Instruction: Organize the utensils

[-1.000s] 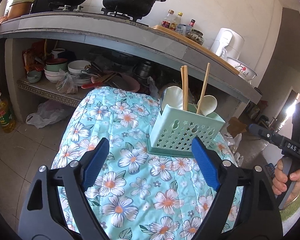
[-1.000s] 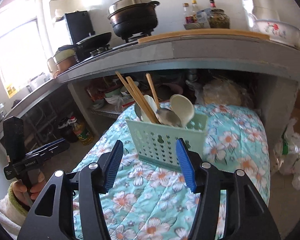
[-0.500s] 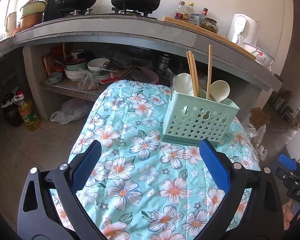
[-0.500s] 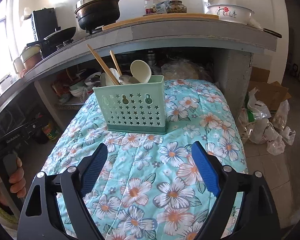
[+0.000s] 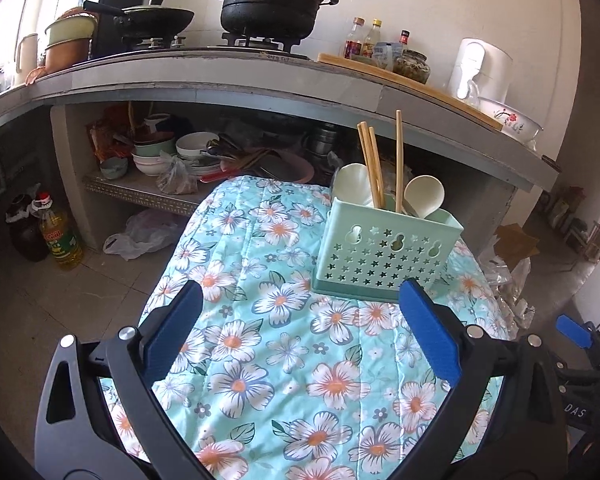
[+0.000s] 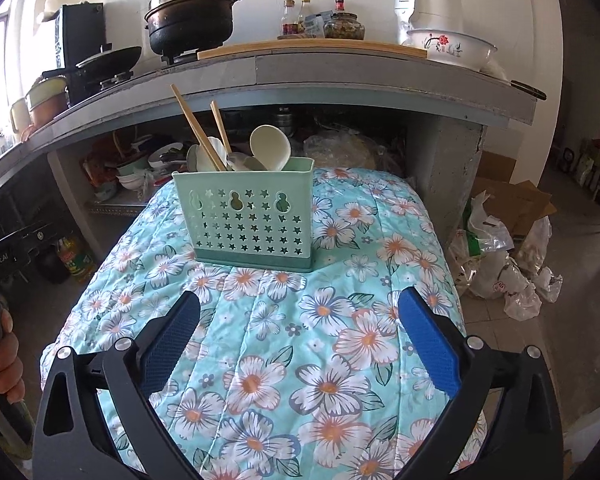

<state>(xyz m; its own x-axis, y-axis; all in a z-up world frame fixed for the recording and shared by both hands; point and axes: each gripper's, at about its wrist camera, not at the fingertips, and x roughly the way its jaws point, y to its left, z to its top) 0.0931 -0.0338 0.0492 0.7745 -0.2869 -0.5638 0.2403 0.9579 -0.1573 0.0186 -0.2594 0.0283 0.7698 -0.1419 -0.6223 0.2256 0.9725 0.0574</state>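
Observation:
A mint-green perforated utensil holder (image 5: 384,256) stands upright on the far part of a table with a floral cloth (image 5: 284,340). It holds wooden chopsticks (image 5: 370,164) and white spoons (image 5: 424,196). It also shows in the right wrist view (image 6: 252,220), with chopsticks (image 6: 198,128) and a white spoon (image 6: 270,148). My left gripper (image 5: 300,336) is open and empty, above the cloth short of the holder. My right gripper (image 6: 298,340) is open and empty too, above the cloth (image 6: 300,360) short of the holder.
A concrete counter (image 5: 260,84) runs behind the table with a black pot (image 5: 272,4), a wok, bottles and a white cooker. Bowls and plates (image 5: 180,156) fill the shelf below. An oil bottle (image 5: 58,234) stands on the floor left; plastic bags (image 6: 500,268) lie right.
Both grippers have pulled back from the holder and stand wider open. The holder now looks smaller and farther in both views.

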